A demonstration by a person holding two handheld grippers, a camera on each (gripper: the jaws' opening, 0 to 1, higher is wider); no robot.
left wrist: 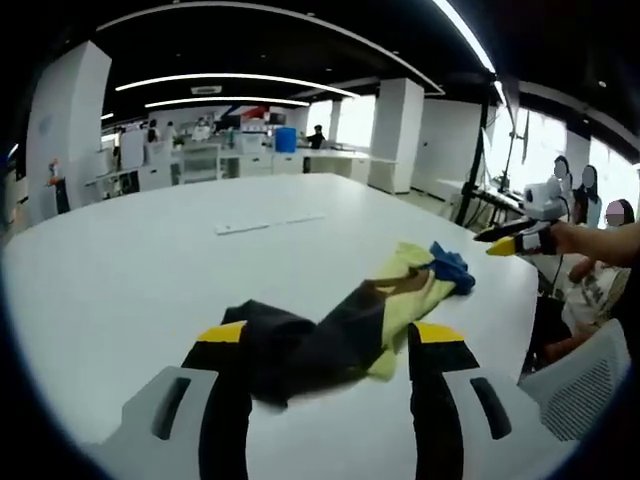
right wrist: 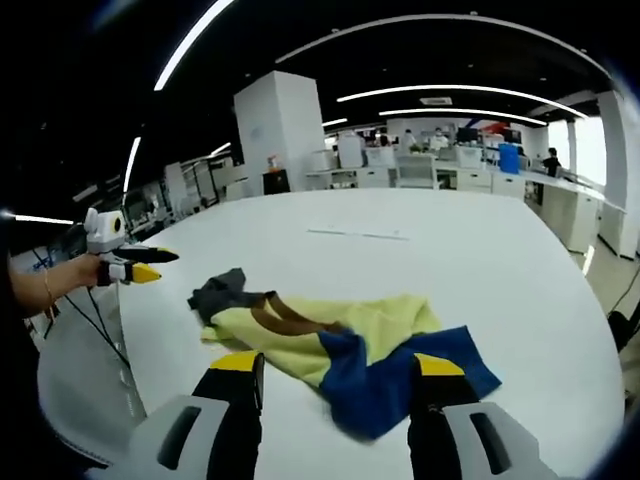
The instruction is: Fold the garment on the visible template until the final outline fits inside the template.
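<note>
A crumpled garment lies on the white table (left wrist: 150, 260). In the left gripper view its dark grey part (left wrist: 290, 350) is nearest, then a yellow part (left wrist: 410, 290) and a blue end (left wrist: 452, 265). From the right gripper view the blue part (right wrist: 400, 380) is nearest, with yellow cloth (right wrist: 370, 325), brown stripes and the grey end (right wrist: 220, 290) behind. My left gripper (left wrist: 330, 335) is open, short of the garment. My right gripper (right wrist: 337, 365) is open too. Each hand-held gripper shows in the other view, the right gripper (left wrist: 497, 243) and the left gripper (right wrist: 155, 265), both off the table's edge.
Thin pale strips (left wrist: 268, 222) lie flat on the table beyond the garment, also seen as strips (right wrist: 358, 235). A white chair (left wrist: 575, 380) and seated people are at the right edge. A tripod (left wrist: 470, 185), pillars and office desks stand behind. Bare table (right wrist: 480, 270) surrounds the cloth.
</note>
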